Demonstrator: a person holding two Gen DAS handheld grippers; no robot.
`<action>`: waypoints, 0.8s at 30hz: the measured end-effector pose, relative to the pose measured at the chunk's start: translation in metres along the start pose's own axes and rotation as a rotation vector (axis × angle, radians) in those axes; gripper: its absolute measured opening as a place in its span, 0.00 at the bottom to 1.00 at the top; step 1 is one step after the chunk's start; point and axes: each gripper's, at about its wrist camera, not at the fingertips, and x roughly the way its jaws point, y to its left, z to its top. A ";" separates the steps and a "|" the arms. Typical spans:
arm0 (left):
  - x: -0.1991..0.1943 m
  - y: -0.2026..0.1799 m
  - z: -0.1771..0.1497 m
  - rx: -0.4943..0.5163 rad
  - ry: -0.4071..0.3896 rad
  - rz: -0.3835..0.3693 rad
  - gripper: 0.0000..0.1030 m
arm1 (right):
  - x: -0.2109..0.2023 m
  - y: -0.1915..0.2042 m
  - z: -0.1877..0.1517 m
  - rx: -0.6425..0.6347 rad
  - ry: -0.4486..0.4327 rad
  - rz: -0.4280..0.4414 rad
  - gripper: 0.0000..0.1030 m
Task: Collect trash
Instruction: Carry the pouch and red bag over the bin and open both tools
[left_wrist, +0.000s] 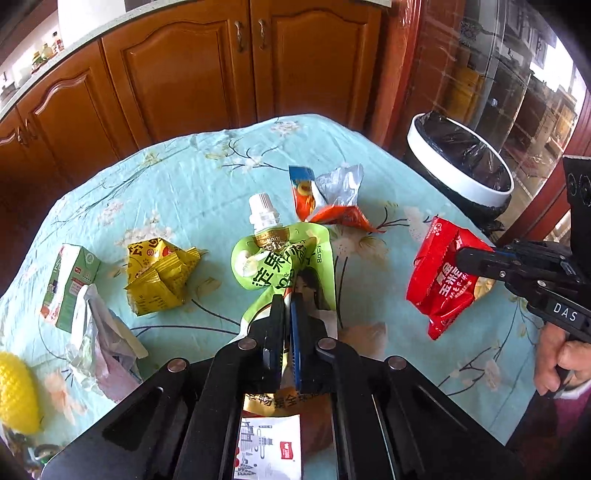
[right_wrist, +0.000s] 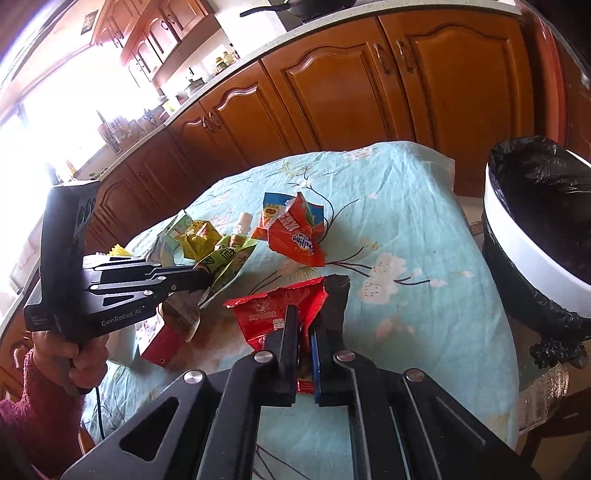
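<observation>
My left gripper (left_wrist: 290, 299) is shut on a green spout pouch (left_wrist: 280, 254) with a white cap and holds it over the table; it also shows in the right wrist view (right_wrist: 207, 282). My right gripper (right_wrist: 304, 317) is shut on a red snack wrapper (right_wrist: 273, 314), lifted above the cloth; it shows at the right of the left wrist view (left_wrist: 443, 273). An orange wrapper (left_wrist: 328, 199) lies beyond, also in the right wrist view (right_wrist: 295, 232). A yellow wrapper (left_wrist: 159, 273), a green carton (left_wrist: 70, 280) and crumpled plastic (left_wrist: 99, 339) lie at the left.
A white bin with a black liner (left_wrist: 461, 162) stands off the table's right edge, also in the right wrist view (right_wrist: 532, 229). The table has a light blue floral cloth (left_wrist: 184, 184). Wooden cabinets (left_wrist: 184, 74) stand behind. A yellow object (left_wrist: 16, 391) is at the left edge.
</observation>
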 end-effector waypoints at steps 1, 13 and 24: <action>-0.004 0.000 0.002 -0.011 -0.016 -0.005 0.02 | -0.005 0.002 0.000 -0.003 -0.012 0.002 0.03; -0.049 -0.027 -0.006 -0.109 -0.150 -0.111 0.02 | -0.057 -0.005 -0.001 0.021 -0.123 -0.026 0.02; -0.048 -0.068 0.006 -0.079 -0.167 -0.177 0.02 | -0.100 -0.034 -0.006 0.080 -0.190 -0.102 0.02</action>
